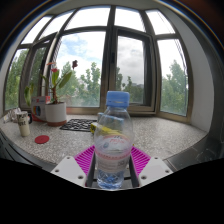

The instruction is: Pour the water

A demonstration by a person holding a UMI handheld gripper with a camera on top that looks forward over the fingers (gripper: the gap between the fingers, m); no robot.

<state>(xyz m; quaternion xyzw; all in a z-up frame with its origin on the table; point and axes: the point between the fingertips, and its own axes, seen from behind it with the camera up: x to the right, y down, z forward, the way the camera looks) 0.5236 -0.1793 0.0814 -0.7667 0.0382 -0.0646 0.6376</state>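
One water bottle (113, 140), half full, gripper (112, 160) clamped

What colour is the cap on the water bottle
Light blue. The cap tops the clear bottle in the gripper view.

Bottle (113, 140): upright between the gripper (112, 168) fingers, at 6 o'clock on the surface (165, 132).
Pads (139, 158): one at each side of the bottle's lower part.
Tray (78, 125): at 11 o'clock from the bottle, beyond it.
Plant pot (53, 110): at 10 o'clock, left of the tray, before the window (105, 55).
Small disc (41, 139): at 9 o'clock, nearer than the pot.
Jar (23, 124): farthest left, past the disc.
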